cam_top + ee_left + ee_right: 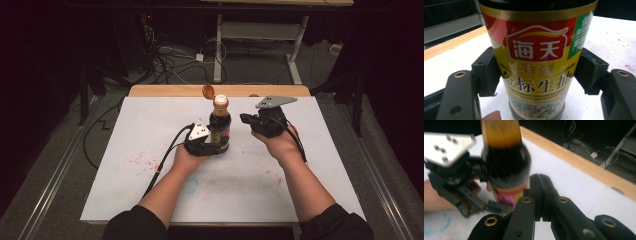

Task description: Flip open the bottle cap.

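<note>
A dark soy sauce bottle (220, 125) with a red and gold label (536, 50) stands upright on the white board (310, 165). Its orange flip cap (208, 91) is hinged open above the neck. My left gripper (216, 146) is shut on the bottle's lower body, and its pads (486, 72) press the label on both sides. My right gripper (244, 119) hovers just right of the bottle at shoulder height, jaws shut together (540, 182) with nothing between them. The right gripper view shows the bottle (506, 162) close on the left, with the left gripper (456, 182) behind it.
The white board lies on a wooden table whose edge (165, 90) shows at the back. Red specks (140, 160) and a faint blue ring (191, 185) mark the board. Cables (165, 60) and a desk's white legs (218, 45) are on the floor beyond.
</note>
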Motion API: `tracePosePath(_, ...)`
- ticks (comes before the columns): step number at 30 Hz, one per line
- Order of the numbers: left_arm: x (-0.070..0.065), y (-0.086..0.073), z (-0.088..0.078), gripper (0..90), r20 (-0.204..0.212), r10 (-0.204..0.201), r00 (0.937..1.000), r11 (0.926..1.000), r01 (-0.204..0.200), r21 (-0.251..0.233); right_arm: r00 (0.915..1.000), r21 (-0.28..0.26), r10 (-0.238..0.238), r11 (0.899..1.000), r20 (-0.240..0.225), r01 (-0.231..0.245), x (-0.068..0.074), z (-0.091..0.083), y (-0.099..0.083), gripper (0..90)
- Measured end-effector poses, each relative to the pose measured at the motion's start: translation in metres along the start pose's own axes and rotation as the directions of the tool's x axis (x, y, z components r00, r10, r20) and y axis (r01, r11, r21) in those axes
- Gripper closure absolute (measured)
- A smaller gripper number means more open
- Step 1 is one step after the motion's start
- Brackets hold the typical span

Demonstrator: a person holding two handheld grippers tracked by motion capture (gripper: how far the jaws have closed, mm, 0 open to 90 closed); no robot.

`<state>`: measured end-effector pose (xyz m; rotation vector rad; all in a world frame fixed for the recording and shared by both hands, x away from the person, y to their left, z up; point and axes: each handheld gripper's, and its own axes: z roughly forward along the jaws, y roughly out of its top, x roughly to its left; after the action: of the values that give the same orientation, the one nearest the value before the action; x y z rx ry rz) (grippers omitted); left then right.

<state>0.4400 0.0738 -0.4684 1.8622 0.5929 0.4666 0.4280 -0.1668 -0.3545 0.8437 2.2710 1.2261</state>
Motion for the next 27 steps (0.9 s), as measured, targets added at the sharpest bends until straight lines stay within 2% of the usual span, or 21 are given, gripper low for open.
tracePosePath(9, 0.000, 0.000, 0.000, 27.9, 0.000, -0.002, 1.0000, 1.0000, 0.002, -0.001, 0.9996, 0.038, 0.029, 0.999, -0.003, -0.028, 0.001, 0.013, -0.044, 89.8)
tracePosePath(12, 0.000, 0.000, 0.000, 27.9, 0.000, -0.003, 1.0000, 1.0000, 0.003, -0.001, 0.9990, 0.054, 0.045, 0.998, -0.010, -0.044, 0.002, 0.017, -0.059, 83.2)
tracePosePath(16, 0.000, 0.000, 0.000, 27.7, -0.001, -0.004, 1.0000, 1.0000, 0.004, 0.000, 0.9981, 0.059, 0.060, 0.996, -0.016, -0.059, 0.003, 0.017, -0.077, 68.0)
tracePosePath(22, 0.000, 0.000, 0.000, 27.7, -0.001, -0.009, 1.0000, 1.0000, 0.009, 0.000, 0.9974, 0.046, 0.071, 0.996, 0.008, -0.071, 0.006, 0.012, -0.100, 38.3)
tracePosePath(27, -0.001, 0.001, -0.001, 27.6, -0.003, -0.012, 0.9999, 0.9999, 0.012, 0.001, 0.9955, 0.040, 0.088, 0.995, 0.035, -0.089, 0.008, 0.005, -0.115, 20.9)
